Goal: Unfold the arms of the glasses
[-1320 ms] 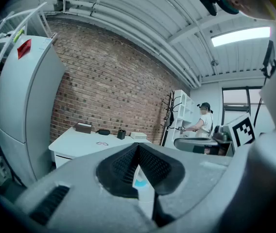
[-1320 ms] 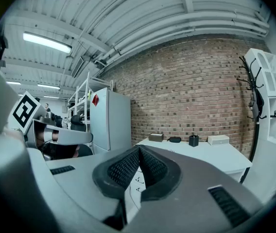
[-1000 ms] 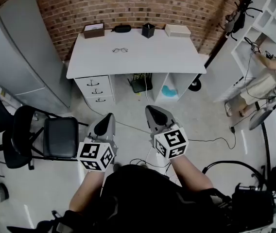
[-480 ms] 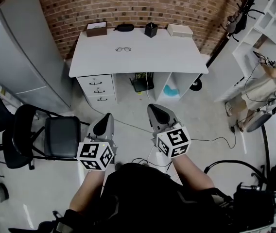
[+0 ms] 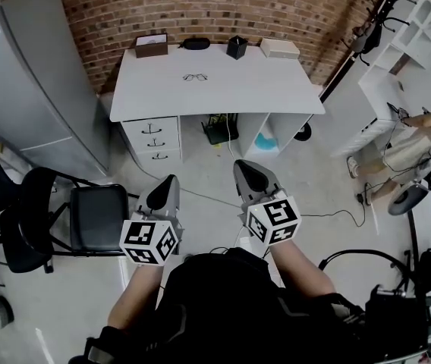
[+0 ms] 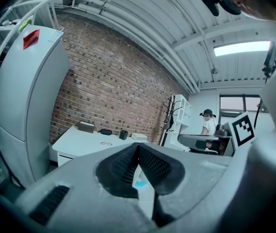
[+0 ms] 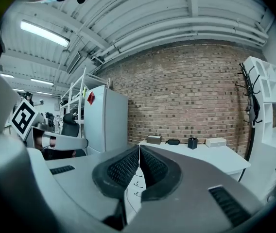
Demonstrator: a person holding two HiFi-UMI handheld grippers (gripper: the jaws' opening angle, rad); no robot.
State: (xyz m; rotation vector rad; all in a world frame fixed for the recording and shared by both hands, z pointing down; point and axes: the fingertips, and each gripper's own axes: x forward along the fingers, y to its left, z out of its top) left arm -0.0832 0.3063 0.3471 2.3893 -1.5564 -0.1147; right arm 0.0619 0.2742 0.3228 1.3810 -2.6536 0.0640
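The glasses [image 5: 194,76] lie on the desk [image 5: 231,97] in the upper middle of the head view, well apart from both grippers and ahead of them. Their long axis runs left to right across the frame. The left gripper [image 5: 170,182] and right gripper [image 5: 243,167] have their jaws together on nothing. The left lines up slightly closer with the glasses.

White desk [image 5: 261,89], fridge [image 5: 26,82] (grey), chair [image 5: 98,217].
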